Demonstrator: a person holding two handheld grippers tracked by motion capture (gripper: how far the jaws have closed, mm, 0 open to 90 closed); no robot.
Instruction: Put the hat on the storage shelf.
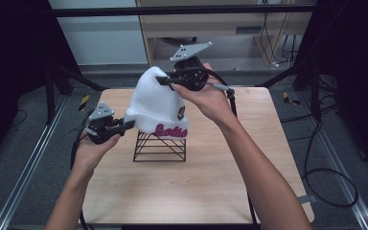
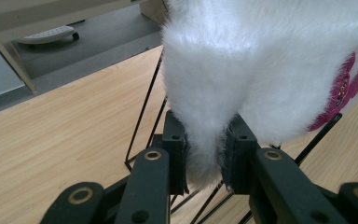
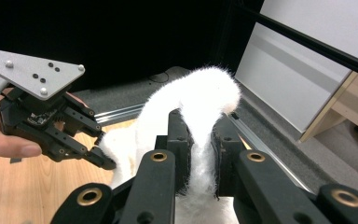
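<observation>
hat: white fuzzy beanie (image 1: 154, 105) with pink lettering on the cuff, draped over a black wire stand (image 1: 160, 146), mid-table toward the far side
left gripper: left gripper (image 1: 124, 126) clenched on the hat's lower left edge; in the left gripper view a fold of white fur (image 2: 205, 154) is pinched between both jaws
right gripper: right gripper (image 1: 165, 81) clamped on the hat's top; right gripper view shows a fur ridge (image 3: 200, 140) squeezed between the jaws
table: light wood table (image 1: 124, 191), bare on the near side
stand: wire legs (image 2: 142, 121) run just beside the left jaws, under the hat
around: dark cables (image 1: 326, 172) on the floor to the right, metal rail (image 1: 24, 167) on the left, wooden furniture (image 1: 220, 24) behind
in the way: hat covers the stand's top; the right hand (image 1: 211, 100) hides part of its gripper
</observation>
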